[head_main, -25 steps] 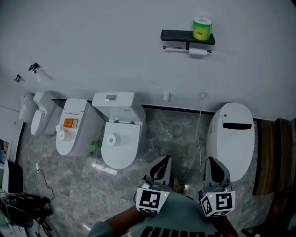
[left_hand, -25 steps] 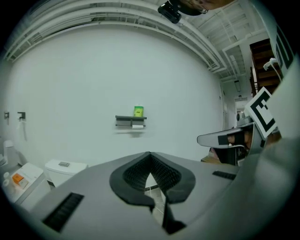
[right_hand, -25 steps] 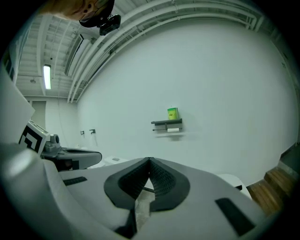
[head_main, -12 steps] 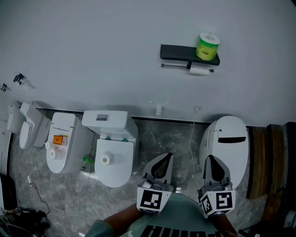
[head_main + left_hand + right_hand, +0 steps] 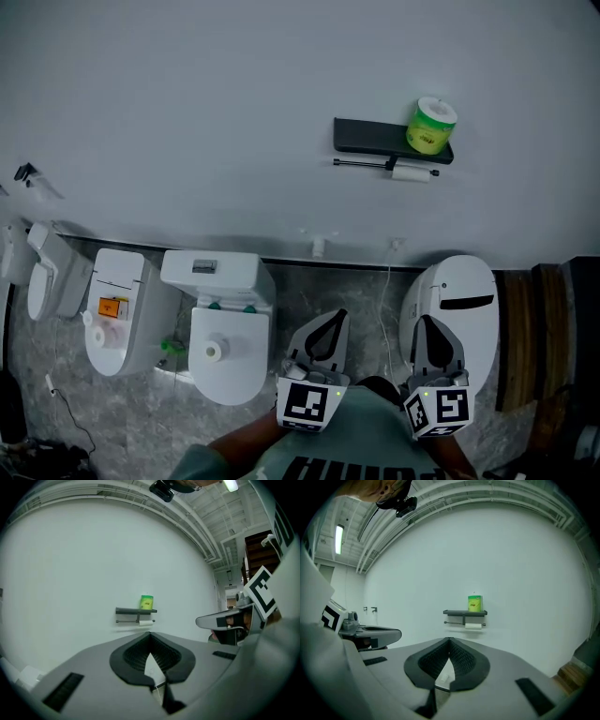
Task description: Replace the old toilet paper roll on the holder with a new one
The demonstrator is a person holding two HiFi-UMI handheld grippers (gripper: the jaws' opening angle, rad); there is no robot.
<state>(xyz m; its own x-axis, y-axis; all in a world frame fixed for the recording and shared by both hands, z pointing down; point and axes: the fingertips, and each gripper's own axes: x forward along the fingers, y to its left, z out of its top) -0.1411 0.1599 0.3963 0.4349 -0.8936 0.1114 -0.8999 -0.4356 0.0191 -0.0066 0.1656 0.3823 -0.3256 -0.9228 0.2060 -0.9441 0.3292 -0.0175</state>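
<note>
We see the new roll [image 5: 431, 126], in a yellow-green wrapper with a white top, standing upright at the right end of the dark wall shelf [image 5: 373, 136]. Just under it the old roll [image 5: 409, 172], white and thin, hangs on the holder's bar [image 5: 361, 163] with its long axis level along the wall. Our left gripper [image 5: 335, 319] and right gripper [image 5: 427, 324] are low in the head view, well apart from the shelf and pointing towards the wall, each with its jaws closed tip to tip on nothing, above the white toilets [image 5: 455, 300] on the grey floor [image 5: 328, 291].
</note>
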